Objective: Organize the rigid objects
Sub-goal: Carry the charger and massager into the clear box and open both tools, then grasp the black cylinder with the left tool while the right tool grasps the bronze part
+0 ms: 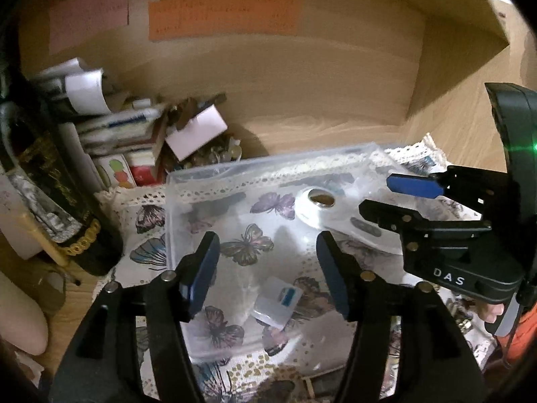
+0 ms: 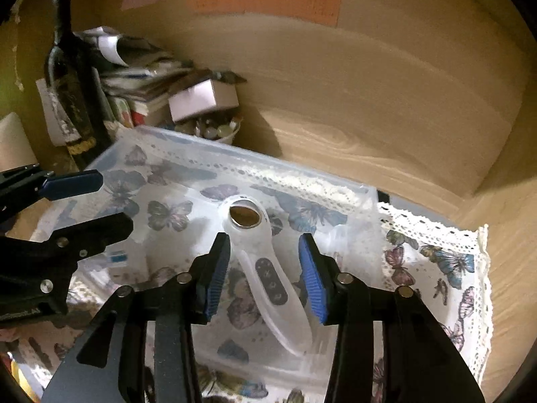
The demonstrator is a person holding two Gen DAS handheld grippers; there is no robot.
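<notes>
Wooden shelf alcove, butterfly cloth. Right gripper (image 2: pixel 265 275), jaws wide and empty, straddles the white handheld device (image 2: pixel 268 268), apparently inside the clear bin (image 2: pixel 335 188), long axis along the fingers; left gripper (image 1: pixel 268 275), likewise open, is farther off.

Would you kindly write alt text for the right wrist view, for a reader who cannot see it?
The open right gripper hovers over a white handheld device with a round lens-like opening, which lies in a clear plastic bin on a butterfly-print cloth. The open left gripper reaches in from the left; a dark wine bottle stands behind.
</notes>
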